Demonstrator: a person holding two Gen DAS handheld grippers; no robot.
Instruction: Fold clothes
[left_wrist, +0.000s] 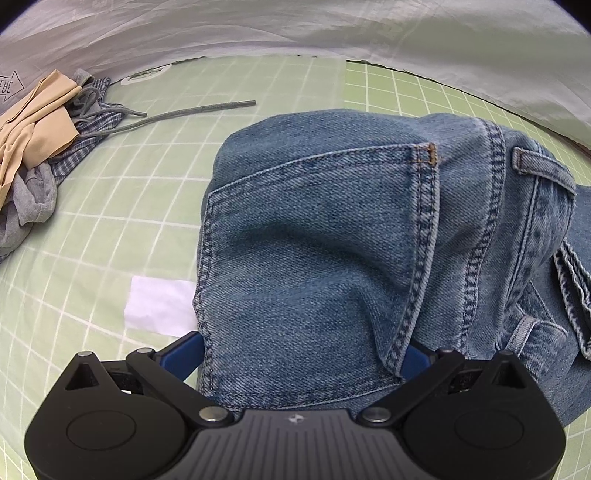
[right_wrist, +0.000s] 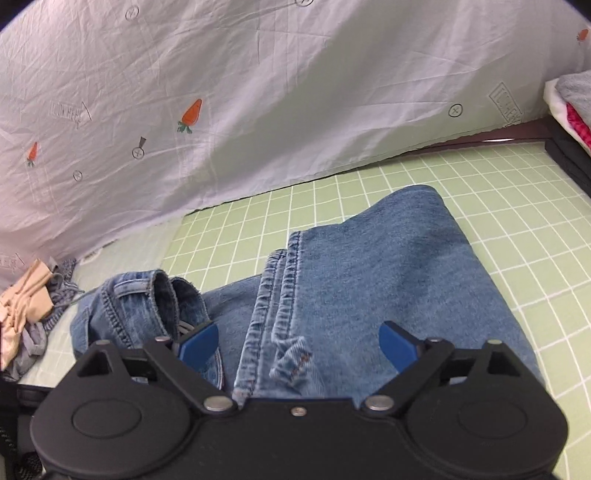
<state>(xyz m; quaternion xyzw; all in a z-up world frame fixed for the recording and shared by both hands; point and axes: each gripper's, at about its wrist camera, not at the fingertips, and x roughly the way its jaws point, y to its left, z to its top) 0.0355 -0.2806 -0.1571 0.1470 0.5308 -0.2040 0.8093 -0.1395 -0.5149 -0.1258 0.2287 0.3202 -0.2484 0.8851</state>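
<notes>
The right gripper (right_wrist: 299, 341) is seen with its jaws spread wide; the blue pads (right_wrist: 201, 341) stand clear on either side of the denim and nothing is pinched. Directly below and ahead of it, the folded legs of the jeans (right_wrist: 369, 280) are laid flat, their hems (right_wrist: 284, 266) doubled back over the waistband end. The long axis of this folded bundle runs away from the jaws toward the far right of the green grid mat (right_wrist: 517, 206).

The left gripper (left_wrist: 299, 354) is also held wide, with the back-pocket panel of the jeans (left_wrist: 321, 236) bulging up between its pads (left_wrist: 184, 354). Whether the pads press on the cloth cannot be told, since the denim hides their inner faces. The waist end lies nearest this hand.

A further fold would be judged to run along the long axis, each end being nearest its own hand. A heap of unfolded clothes (left_wrist: 40, 147) is left well apart, beside the carrot-print sheet (right_wrist: 184, 92).
</notes>
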